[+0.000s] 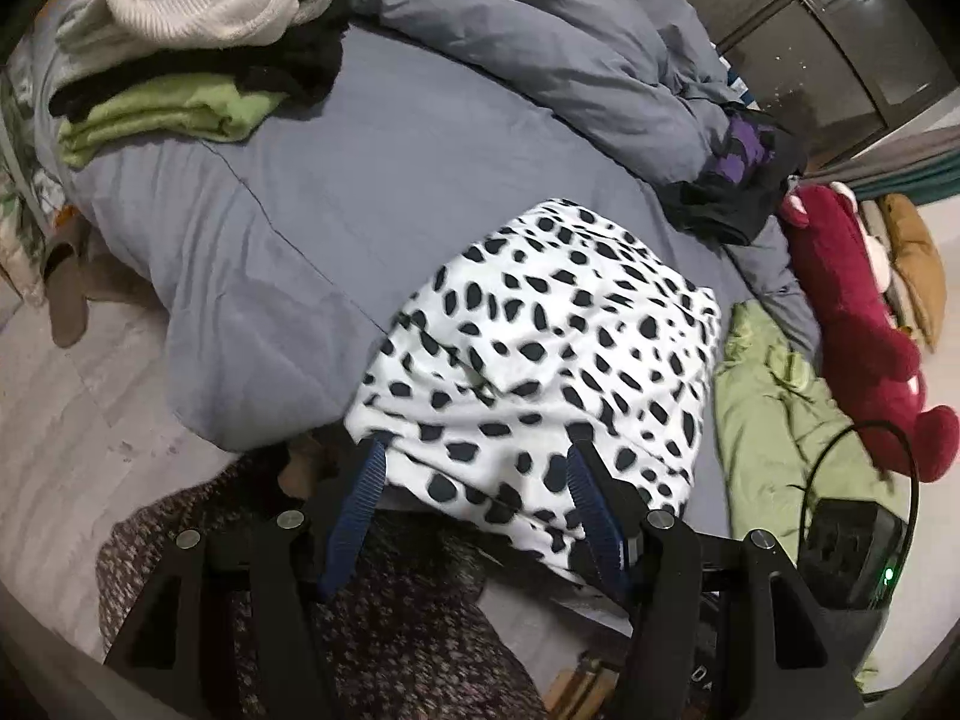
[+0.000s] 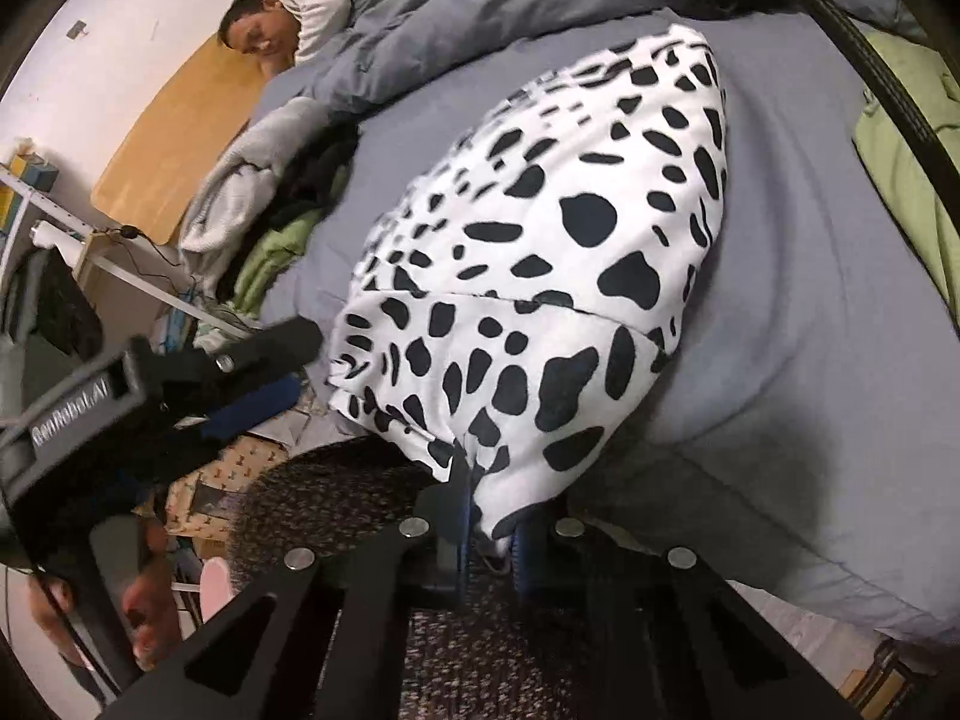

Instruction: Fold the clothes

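Spotted garment (image 2: 540,252) lies on the grey bed (image 2: 780,330), its near hem pinched by right gripper (image 2: 492,531) at 6 o'clock. Left gripper (image 1: 474,468) spread, fingers at the hem's edge. Folded stack (image 1: 180,60) at 10 o'clock, far.

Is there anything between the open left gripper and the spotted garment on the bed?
Nothing visible. The left gripper is open right at the near edge of the spotted garment, with only that cloth between its fingers. The right gripper is already shut on the garment's corner.
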Tool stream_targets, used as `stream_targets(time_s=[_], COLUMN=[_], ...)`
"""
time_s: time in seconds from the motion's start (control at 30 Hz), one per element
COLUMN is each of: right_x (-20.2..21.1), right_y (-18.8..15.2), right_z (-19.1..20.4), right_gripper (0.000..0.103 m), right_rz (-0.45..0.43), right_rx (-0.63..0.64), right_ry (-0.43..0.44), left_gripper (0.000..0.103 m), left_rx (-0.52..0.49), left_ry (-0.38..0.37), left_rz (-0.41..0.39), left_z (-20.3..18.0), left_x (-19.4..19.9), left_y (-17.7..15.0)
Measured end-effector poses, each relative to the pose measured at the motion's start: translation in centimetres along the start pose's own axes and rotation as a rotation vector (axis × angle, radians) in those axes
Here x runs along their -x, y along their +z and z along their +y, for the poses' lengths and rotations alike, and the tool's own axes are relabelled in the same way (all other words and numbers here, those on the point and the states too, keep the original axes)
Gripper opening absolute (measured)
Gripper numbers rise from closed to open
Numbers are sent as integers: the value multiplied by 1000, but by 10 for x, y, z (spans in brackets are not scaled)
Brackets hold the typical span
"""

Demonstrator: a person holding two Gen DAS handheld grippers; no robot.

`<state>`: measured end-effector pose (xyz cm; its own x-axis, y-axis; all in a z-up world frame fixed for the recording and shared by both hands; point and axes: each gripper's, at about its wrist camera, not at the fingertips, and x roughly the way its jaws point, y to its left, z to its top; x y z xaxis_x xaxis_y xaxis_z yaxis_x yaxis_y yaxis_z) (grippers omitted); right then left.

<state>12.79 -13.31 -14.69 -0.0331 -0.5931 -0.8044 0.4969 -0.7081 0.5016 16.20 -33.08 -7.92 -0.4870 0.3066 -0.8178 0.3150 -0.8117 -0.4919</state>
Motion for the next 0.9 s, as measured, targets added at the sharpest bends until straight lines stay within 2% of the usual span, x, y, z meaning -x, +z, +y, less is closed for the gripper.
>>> stream_targets(time_s=[0.03,0.07,0.1,0.13,0.2,0.3,0.4,0.53,0.77,0.9], right_x=[3,6,9,11,16,21,25,27,36,40], right_y=[3,7,10,13,19,26,31,36,40,44], right_z=[2,4,8,11,17,24,27,28,19,17], right_gripper=[11,11,11,11,11,11,11,11,11,11], right_rz=[0,-3,-9,-15,-26,-40,-55,-58,-74,-79], right_rx=[2,12,25,37,59,83,87,88,62,54], right_ry=[9,14,12,10,7,8,25,45,85,117], left_gripper=[64,66,74,77,79,79,79,79,79,78], left_rx=[22,83,150,249,360,420,517,666,820,832], left_ry=[-21,-65,-112,-181,-250,-250,-266,-374,-570,-631], left_rz=[7,21,37,60,103,137,131,123,194,146], left_z=[1,5,10,18,25,26,28,30,21,16], left_x=[1,1,0,-3,-12,-26,-38,-61,-105,-105], left_y=[0,-1,-1,-2,-4,-6,-13,-13,-20,-17])
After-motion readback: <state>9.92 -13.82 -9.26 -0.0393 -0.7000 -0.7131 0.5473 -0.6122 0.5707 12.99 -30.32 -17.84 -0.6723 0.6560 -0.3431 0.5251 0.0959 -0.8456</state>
